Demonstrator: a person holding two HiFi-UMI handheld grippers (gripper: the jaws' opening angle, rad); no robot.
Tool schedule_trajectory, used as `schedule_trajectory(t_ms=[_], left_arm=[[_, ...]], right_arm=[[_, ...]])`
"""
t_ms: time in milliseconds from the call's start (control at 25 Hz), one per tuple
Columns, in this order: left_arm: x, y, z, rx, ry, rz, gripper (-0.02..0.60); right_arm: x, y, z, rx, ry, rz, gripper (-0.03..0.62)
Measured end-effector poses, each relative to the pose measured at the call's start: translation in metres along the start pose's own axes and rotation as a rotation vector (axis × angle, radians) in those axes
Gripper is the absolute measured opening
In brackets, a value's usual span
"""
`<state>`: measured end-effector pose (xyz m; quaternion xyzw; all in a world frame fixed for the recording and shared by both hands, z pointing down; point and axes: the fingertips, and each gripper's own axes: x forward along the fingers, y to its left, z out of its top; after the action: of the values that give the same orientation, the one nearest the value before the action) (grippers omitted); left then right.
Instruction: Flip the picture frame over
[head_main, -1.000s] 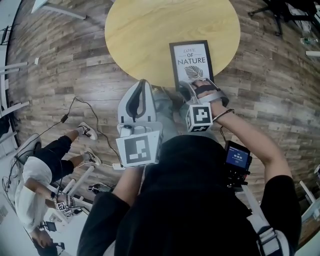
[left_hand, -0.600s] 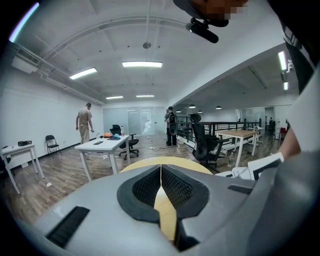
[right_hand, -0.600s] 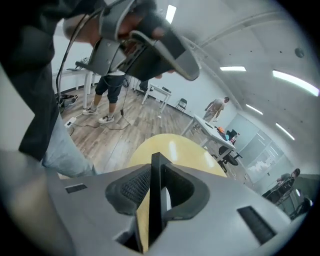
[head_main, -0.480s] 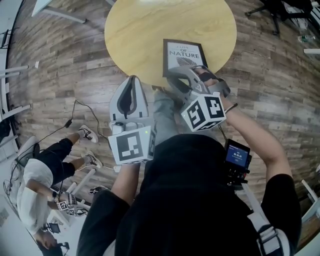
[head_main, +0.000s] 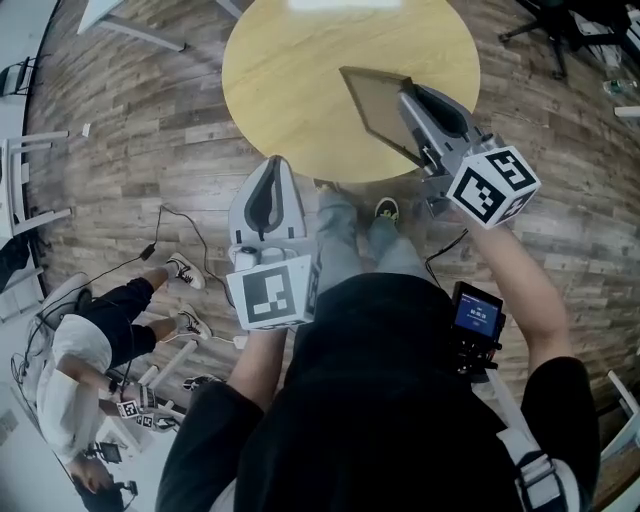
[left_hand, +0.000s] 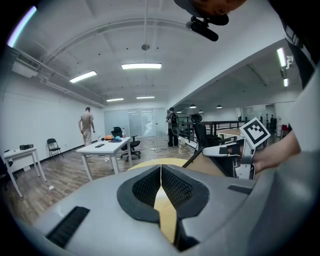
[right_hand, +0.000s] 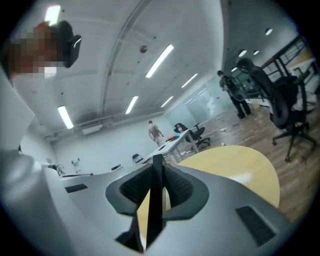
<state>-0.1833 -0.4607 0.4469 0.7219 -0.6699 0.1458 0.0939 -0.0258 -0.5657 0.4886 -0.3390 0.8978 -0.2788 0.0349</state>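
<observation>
As my R claw (head_main: 409, 94), jaws just closing in, pinches the picture frame (head_main: 380, 105) by its edge, it's held tilted above the bench (head_main: 300, 80), brown back up. L claw (head_main: 270, 165) is pressed together, empty, by the bench rim.

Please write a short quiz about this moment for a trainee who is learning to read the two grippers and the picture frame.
1. Choose one. The right gripper is shut on:
A. a cable
B. the picture frame
C. nothing

2. True or false: in the head view, the printed front of the picture frame faces the camera.

3. Short answer: what is between the jaws of the left gripper?

Key
1. B. The frame stands edge-on between the pads.
2. False. The plain brown back shows, and the frame is tilted.
3. Nothing. The jaws are together.
</observation>
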Motion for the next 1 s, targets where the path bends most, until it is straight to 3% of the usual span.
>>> schedule_trajectory(t_ms=[160,360,600,800,1000], left_arm=[[0.005,-0.009,0.0,0.004,0.006,-0.015,0.023],[0.01,-0.018,0.001,0.016,-0.002,-0.042,0.023],[0.012,-0.022,0.001,0.031,0.036,-0.041,0.023],[0.019,-0.034,0.004,0.042,0.017,-0.078,0.023],[0.02,-0.041,0.004,0.06,0.027,-0.076,0.023]], right_arm=[[-0.027,-0.062,-0.011,0.155,-0.032,-0.175,0.08],[-0.053,-0.106,-0.07,0.26,0.068,-0.349,0.081],[-0.074,-0.127,-0.14,0.401,0.192,-0.496,0.094],[-0.082,-0.138,-0.172,0.447,0.296,-0.579,0.106],[-0.084,-0.141,-0.184,0.4,0.35,-0.63,0.127]])
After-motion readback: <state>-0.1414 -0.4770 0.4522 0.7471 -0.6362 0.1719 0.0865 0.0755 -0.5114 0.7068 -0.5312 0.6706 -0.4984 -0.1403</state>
